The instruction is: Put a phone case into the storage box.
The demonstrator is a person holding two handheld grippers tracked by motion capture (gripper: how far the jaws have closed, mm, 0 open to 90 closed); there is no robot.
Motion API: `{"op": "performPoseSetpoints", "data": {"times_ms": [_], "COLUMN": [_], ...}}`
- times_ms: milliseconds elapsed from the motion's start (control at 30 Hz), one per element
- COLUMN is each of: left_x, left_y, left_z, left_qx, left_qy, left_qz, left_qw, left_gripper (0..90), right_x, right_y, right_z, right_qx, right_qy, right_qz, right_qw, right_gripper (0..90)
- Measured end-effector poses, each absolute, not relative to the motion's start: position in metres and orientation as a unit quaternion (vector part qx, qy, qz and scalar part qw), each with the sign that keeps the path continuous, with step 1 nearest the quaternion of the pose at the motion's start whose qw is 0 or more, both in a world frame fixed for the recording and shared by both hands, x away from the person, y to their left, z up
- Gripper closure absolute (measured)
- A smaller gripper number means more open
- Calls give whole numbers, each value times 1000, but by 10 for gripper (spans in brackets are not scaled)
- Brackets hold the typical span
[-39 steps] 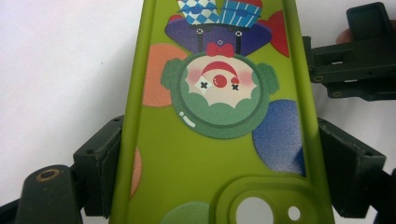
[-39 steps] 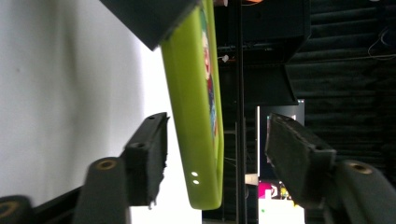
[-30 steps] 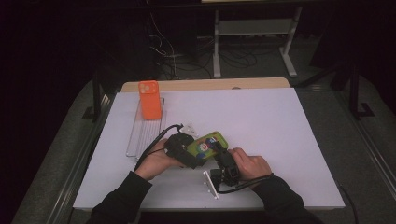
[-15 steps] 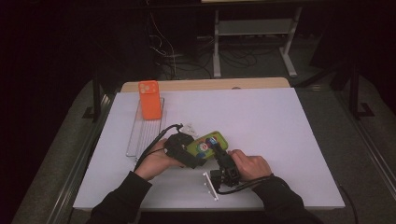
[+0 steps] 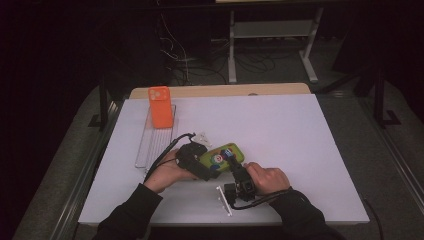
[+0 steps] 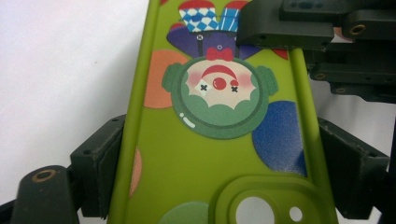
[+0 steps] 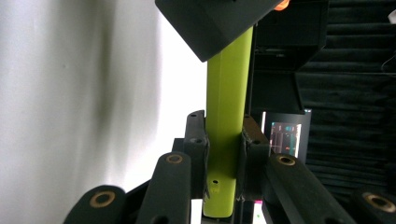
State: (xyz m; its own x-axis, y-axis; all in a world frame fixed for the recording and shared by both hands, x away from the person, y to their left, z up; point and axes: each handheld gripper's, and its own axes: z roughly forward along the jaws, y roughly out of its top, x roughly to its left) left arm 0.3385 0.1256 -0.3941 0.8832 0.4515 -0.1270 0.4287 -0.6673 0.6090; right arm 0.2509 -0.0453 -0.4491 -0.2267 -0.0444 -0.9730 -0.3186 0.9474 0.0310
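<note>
Orange phone: stands at the far left of the surface, on the far end of a clear rack; untouched, well apart from both hands.

Left tongs: held at near centre, pointing right. The jaws straddle the green case across its width at the camera-hole end. They have just been opening a little; in the left tongs view a thin gap shows along the case's edges, so the grip reads as slackened, case between the jaws but not pressed.

Green case: clown print, lifted off the surface between the two hands. Long axis runs from left tongs up and right toward the far side.

Right tongs: come in from the near side, just right of the left tongs. The jaws have just been closing and now clench the case across its thin edge, at the end far from the left tongs. Judged: this hand carries the case, and any pull follows the long axis.

Small clear part: near edge, beside the right hand.

Surface: white sheet on a wooden top.

Room: dark, cables and a metal frame beyond.
</note>
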Motion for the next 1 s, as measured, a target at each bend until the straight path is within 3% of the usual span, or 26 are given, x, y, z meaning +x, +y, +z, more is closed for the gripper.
{"op": "performPoseSetpoints", "data": {"times_ms": [200, 300, 533, 1000], "left_x": [339, 339, 340, 344], "left_y": [130, 133, 142, 148], "left_z": [-391, -389, -385, -387], "left_qx": [908, 898, 904, 900], "left_qy": [244, 249, 231, 245], "left_qz": [14, 10, 19, 31], "left_qw": [341, 362, 360, 359], "left_gripper": [15, 0, 0, 0], "right_x": [253, 255, 263, 282], "right_y": [-47, -49, -59, -83], "right_z": [-448, -446, -441, -429], "right_qx": [-108, -99, -60, 55], "right_qy": [781, 785, 791, 835], "right_qz": [116, 113, 116, 167], "right_qw": [604, 601, 597, 522], "right_gripper": [757, 757, 757, 756]}}
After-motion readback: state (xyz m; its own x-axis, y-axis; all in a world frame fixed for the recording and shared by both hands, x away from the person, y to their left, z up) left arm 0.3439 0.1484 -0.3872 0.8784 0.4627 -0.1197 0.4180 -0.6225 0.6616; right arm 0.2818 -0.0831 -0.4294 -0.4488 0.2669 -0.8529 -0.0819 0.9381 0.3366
